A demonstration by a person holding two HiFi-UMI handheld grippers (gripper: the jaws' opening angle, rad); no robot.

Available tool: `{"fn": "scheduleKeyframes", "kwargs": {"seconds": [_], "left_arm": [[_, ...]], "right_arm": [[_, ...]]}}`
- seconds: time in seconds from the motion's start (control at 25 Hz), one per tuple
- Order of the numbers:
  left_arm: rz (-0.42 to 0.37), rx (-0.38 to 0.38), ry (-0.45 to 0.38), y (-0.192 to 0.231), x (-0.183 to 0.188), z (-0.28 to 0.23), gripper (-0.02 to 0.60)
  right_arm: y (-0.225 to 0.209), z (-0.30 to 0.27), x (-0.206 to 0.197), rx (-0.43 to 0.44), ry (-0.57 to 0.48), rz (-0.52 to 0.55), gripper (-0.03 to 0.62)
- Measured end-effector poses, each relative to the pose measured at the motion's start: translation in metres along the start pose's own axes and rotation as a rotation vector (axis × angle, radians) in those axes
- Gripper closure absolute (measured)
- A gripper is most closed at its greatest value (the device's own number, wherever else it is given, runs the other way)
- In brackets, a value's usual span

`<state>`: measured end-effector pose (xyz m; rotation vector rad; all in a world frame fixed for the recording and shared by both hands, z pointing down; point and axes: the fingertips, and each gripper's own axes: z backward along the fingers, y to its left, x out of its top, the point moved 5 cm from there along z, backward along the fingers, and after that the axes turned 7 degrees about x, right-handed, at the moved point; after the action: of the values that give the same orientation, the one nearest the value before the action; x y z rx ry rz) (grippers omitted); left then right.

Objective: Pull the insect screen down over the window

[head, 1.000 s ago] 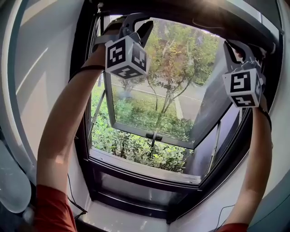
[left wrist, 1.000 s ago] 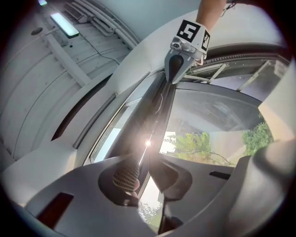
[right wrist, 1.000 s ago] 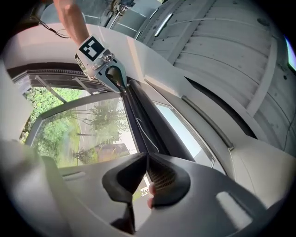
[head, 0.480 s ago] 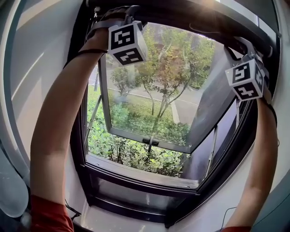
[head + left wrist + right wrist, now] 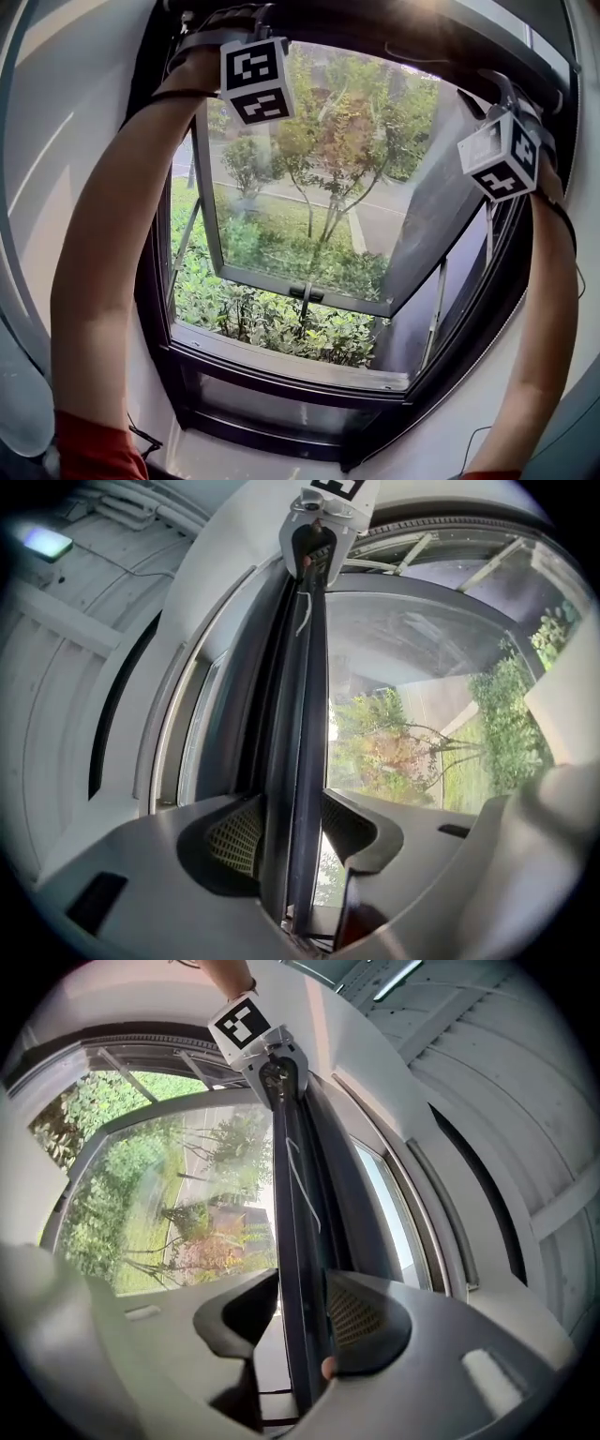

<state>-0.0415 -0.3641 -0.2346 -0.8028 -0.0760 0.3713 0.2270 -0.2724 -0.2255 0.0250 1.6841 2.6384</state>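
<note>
The window [image 5: 281,361] stands with its glass sash [image 5: 300,281] swung outward. The insect screen's dark pull bar [image 5: 375,28] runs along the top of the frame. Both arms reach up to it. In the left gripper view the bar [image 5: 298,714] passes between the jaws of my left gripper [image 5: 292,822], which have just been opening; the pads stand beside it without squeezing. In the right gripper view the same bar [image 5: 302,1222] runs between the jaws of my right gripper [image 5: 292,1321], also just opening, with a gap on one side. Each view shows the other gripper at the bar's far end.
The sash's handle [image 5: 302,293] sits on its lower rail, with side stays [image 5: 436,300] holding it out. Trees and shrubs lie outside. White wall flanks the frame on both sides. A thin cable [image 5: 141,436] hangs below the sill at the left.
Both hands have risen to the top of the frame. The left gripper's jaws, plain to see a second ago, now sit against the dark top bar. Both marker cubes have rolled.
</note>
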Motion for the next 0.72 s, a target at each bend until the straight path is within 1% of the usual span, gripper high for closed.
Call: {"fn": "scheduleKeyframes", "kwargs": {"seconds": [0.08,0.16,0.28,0.44,0.6,0.72], "left_arm": [[-0.080,0.019,0.010,-0.001,0.000,-0.002,0.403],[-0.126,0.037,0.010,-0.002,0.000,-0.004,0.403],[-0.126,0.052,0.021,-0.003,0.000,-0.006,0.403],[-0.094,0.065,0.019,-0.003,0.001,-0.007,0.403],[-0.093,0.059,0.020,-0.001,0.001,-0.004,0.403],[-0.097,0.047,0.014,-0.004,0.001,-0.001,0.403]], "right_arm": [[0.000,-0.004,-0.001,0.004,0.016,0.020,0.439],[-0.001,-0.007,-0.001,0.007,0.030,0.026,0.439],[0.000,-0.011,0.000,0.019,0.060,0.058,0.439],[-0.001,-0.013,0.001,0.018,0.099,0.104,0.439],[0.001,-0.011,0.001,-0.002,0.101,0.121,0.439],[0.003,-0.009,0.000,-0.010,0.105,0.153,0.441]]}}
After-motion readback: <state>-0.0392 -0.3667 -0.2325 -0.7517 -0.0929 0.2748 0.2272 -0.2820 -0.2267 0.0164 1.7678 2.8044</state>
